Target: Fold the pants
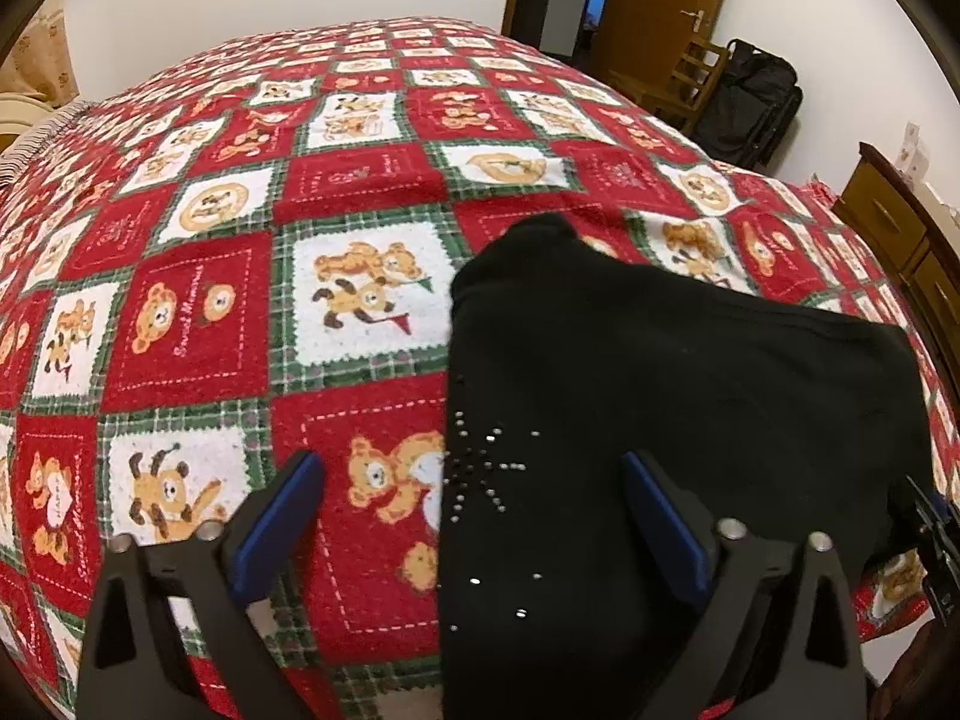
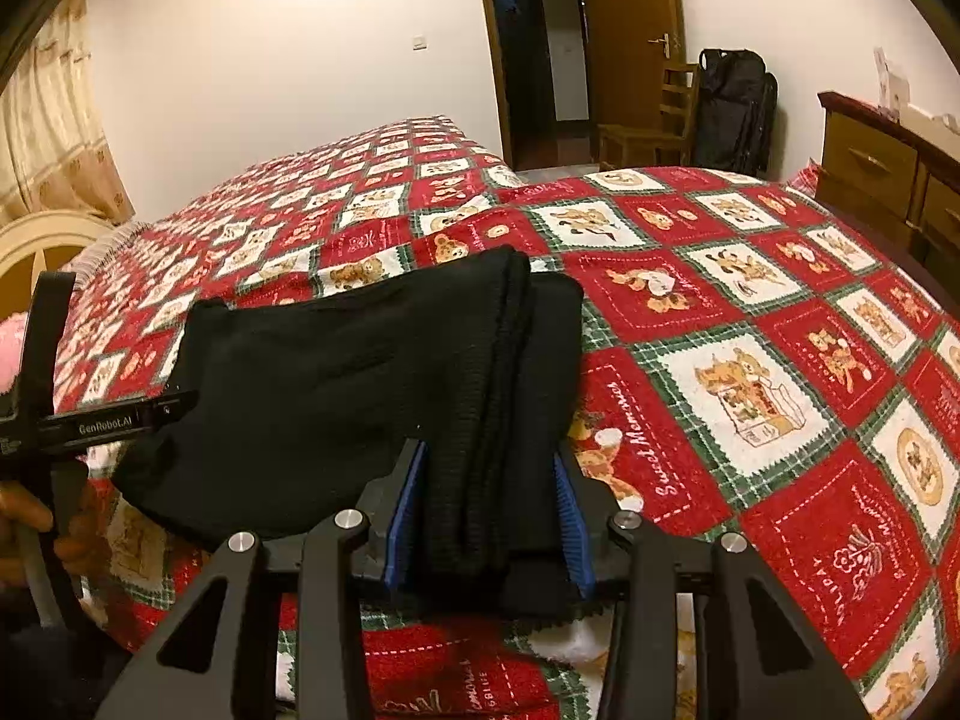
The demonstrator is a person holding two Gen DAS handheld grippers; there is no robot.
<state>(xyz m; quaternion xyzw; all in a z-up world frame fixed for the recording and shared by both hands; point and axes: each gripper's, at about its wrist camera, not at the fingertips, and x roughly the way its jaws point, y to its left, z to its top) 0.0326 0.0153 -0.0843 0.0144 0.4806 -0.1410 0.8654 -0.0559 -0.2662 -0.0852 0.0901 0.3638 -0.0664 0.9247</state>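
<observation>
A bed (image 1: 372, 192) fills both views, spread with one red, white and green checked blanket (image 2: 720, 324) printed with teddy bears. White walls close the room. Beyond the bed stand one open wooden door (image 2: 630, 30), one wooden chair (image 2: 660, 120) and one black bag (image 2: 735, 108) against the wall. A wooden chest of drawers (image 2: 882, 168) sits ahead and to the right of the right gripper, and a patterned curtain (image 2: 54, 120) hangs far off to its left.

One pair of black pants (image 2: 336, 372) lies folded on the blanket. The right gripper (image 2: 489, 504) has its two blue-padded fingers on either side of the stacked, ribbed edge of the pants, partly closed; whether the pads press the cloth cannot be told for sure.

The left gripper (image 1: 474, 516) hovers with its jaws wide apart and nothing held. Its left finger is over the blanket and its right finger over the pants, whose small star of shiny studs (image 1: 480, 468) lies between the fingers. In the right wrist view a hand (image 2: 36, 516) holds the left gripper at the far left.
</observation>
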